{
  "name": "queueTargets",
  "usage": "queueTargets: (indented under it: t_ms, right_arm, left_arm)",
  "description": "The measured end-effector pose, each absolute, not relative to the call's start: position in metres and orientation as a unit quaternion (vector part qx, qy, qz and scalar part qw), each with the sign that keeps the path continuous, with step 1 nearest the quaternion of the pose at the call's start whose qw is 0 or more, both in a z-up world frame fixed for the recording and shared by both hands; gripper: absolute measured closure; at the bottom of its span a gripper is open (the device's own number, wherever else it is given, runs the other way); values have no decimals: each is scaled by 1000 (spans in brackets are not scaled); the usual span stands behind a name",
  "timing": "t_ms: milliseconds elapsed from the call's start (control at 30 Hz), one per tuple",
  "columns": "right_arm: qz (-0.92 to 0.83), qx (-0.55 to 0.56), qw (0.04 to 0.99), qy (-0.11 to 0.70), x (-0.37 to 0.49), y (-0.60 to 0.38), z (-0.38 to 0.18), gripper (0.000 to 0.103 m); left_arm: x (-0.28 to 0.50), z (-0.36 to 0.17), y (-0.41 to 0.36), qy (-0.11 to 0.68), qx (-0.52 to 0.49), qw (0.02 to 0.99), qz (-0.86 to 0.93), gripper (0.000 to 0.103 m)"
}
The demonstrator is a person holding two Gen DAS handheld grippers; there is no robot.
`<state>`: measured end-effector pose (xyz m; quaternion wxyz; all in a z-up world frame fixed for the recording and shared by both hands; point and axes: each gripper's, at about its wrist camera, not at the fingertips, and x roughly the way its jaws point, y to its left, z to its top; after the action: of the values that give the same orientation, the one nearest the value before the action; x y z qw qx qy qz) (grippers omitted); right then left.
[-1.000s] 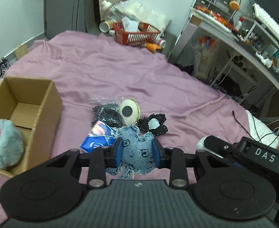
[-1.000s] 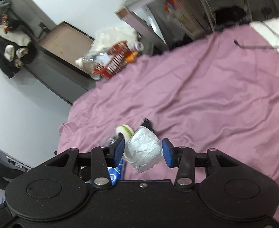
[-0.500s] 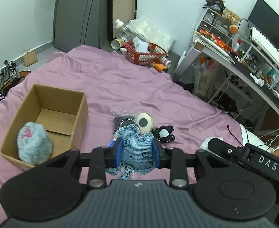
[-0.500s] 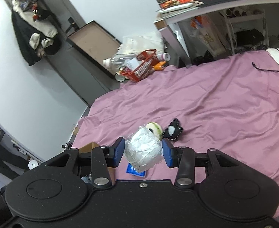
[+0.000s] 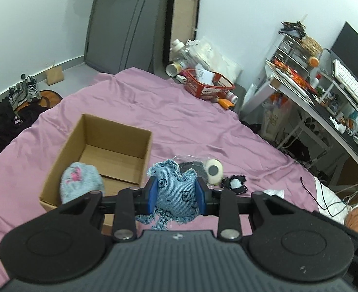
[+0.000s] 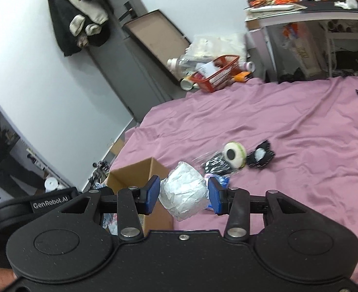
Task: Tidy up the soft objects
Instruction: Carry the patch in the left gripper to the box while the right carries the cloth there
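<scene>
Left wrist gripper [image 5: 176,193]: clamped on denim toy [image 5: 174,189], lifted above the sheet [image 5: 191,126].
Box [image 5: 101,150]: at 10 o'clock, open, grey plush [image 5: 80,185] at its near corner.
Right wrist gripper [image 6: 183,196]: pinching white wad [image 6: 182,193].
Eyeball toy [image 6: 233,155]: on the sheet at 1 o'clock; box [image 6: 140,170] at 10 o'clock.

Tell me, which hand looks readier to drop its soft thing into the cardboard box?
Probably the left. Its gripper holds the denim toy beside the cardboard box, whose open inside fills its view. The right gripper, holding a white crumpled bundle, sees only the box's corner, off to its left.
</scene>
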<state>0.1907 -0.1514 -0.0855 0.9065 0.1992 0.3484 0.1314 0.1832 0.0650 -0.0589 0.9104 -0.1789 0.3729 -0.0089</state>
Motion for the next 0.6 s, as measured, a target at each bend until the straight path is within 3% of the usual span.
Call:
queueTargets:
  t_ms: [600]
  right_arm:
    - [162, 199, 893, 370, 223, -87, -98, 61]
  left_arm:
    - [214, -99, 137, 402, -222, 888, 11, 71]
